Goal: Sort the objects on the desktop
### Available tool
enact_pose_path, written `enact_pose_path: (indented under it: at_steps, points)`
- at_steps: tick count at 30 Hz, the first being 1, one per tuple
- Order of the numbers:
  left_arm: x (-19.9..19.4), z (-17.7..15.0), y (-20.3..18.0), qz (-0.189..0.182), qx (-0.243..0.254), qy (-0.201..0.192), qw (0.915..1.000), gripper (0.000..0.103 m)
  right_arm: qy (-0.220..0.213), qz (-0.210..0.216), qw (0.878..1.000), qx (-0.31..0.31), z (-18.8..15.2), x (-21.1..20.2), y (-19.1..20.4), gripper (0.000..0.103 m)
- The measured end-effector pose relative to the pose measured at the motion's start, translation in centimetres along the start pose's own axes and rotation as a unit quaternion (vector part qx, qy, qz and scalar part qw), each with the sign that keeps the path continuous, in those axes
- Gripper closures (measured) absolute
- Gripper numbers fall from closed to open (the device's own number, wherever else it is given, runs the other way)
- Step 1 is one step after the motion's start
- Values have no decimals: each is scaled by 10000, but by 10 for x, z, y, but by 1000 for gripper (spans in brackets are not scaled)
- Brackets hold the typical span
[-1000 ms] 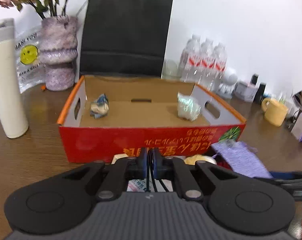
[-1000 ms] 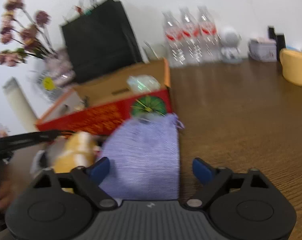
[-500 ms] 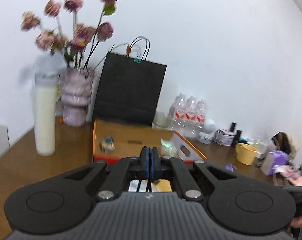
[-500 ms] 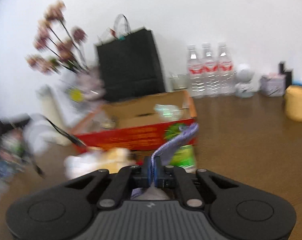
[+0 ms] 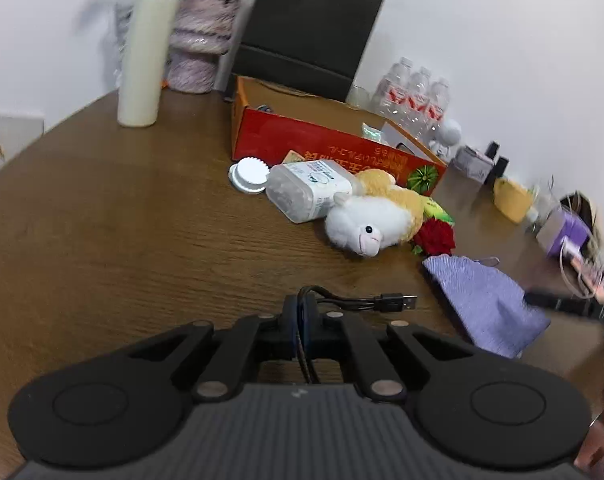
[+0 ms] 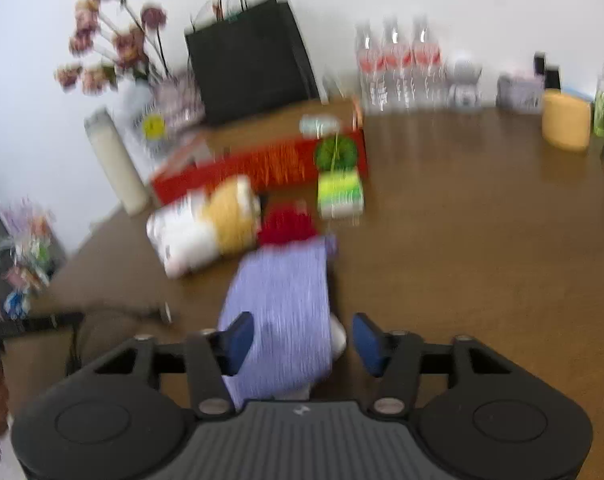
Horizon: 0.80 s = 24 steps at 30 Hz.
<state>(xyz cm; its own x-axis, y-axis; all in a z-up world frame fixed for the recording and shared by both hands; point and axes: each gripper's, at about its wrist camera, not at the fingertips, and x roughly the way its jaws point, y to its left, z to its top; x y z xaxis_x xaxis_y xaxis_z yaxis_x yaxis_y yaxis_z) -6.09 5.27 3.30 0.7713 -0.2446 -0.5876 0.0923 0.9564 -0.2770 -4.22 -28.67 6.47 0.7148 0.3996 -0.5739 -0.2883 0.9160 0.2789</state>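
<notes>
1. A smiley face is printed in yellow on a clear plastic bag (image 6: pixel 152 128) at the far left of the right wrist view; its lettering is too blurred to be read.
2. A tall cream-white tumbler (image 5: pixel 144 54) with a grey lid is seen upright on the brown wooden table (image 5: pixel 102 216), beside a mottled purple vase (image 5: pixel 200 46).
3. A black paper bag (image 5: pixel 305 28) is stood against the wall behind a red cardboard box (image 5: pixel 329 148); orange East Asian characters, seen upside down, and a green watermelon picture are printed on the box front. The characters cannot be read.
4. A clear plastic jar (image 5: pixel 307 190) with a printed white label is laid on its side just in front of the box, its white ridged lid (image 5: pixel 249 174) beside it. The label text is too small to be read.
5. A white and yellow plush alpaca (image 5: pixel 371 220) is laid against the jar, with a red fabric rose (image 5: pixel 435 236) touching it.
6. A black USB cable (image 5: pixel 357 302) is clamped in the left gripper (image 5: pixel 303 330), whose jaws are pressed together on it; the plug is pointed right.
7. A lilac woven pouch (image 6: pixel 282 312) is laid flat on the table between the jaws of the right gripper (image 6: pixel 300 340), which are apart and opening.
8. Three water bottles (image 5: pixel 415 100) with red labels are lined up by the wall.
</notes>
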Motion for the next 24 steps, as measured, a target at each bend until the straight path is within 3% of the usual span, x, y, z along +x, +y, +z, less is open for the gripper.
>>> enact_pose_path:
  at_steps: [4,6,8,10,12,13,14,16,19,20,21,22,24]
  points:
    - [6,0,-7,-160,396,134,9990,93,-141,-175,9988,-427,10,8,17,47]
    - [14,1,-9,-286,521,241,9979,79,-112,-132,9973,-708,12,20,28,43]
    - [23,0,-14,-353,760,312,9960,56,-82,-118,9946,-1032,15,31,37,42]
    - [29,2,-19,-345,1031,297,9936,53,-94,-242,9910,-1312,21,48,43,41]
    - [36,4,-22,-556,1160,365,9910,42,-49,-338,9884,-1479,33,69,45,38]
    - [42,4,-23,-584,1243,424,9896,45,1,-335,9877,-1525,39,77,44,37]
    - [46,3,-26,-469,1325,481,9889,62,23,-368,9873,-1548,45,87,42,37]
    - [51,0,-31,-141,1549,482,9867,84,159,-403,9867,-1568,53,109,39,37]
    - [50,-1,-32,-84,1664,519,9847,94,576,-508,9857,-1500,59,140,33,41]
    - [49,-2,-32,-67,1664,489,9848,97,659,-472,9861,-1453,59,145,32,51]
    - [48,-4,-32,37,1671,418,9850,97,669,-393,9875,-1372,58,148,29,52]
    - [46,-6,-32,122,1655,315,9856,98,603,-373,9889,-1302,57,148,27,59]
    - [34,-6,-31,11,1555,24,9878,99,507,-486,9898,-1240,57,144,26,64]
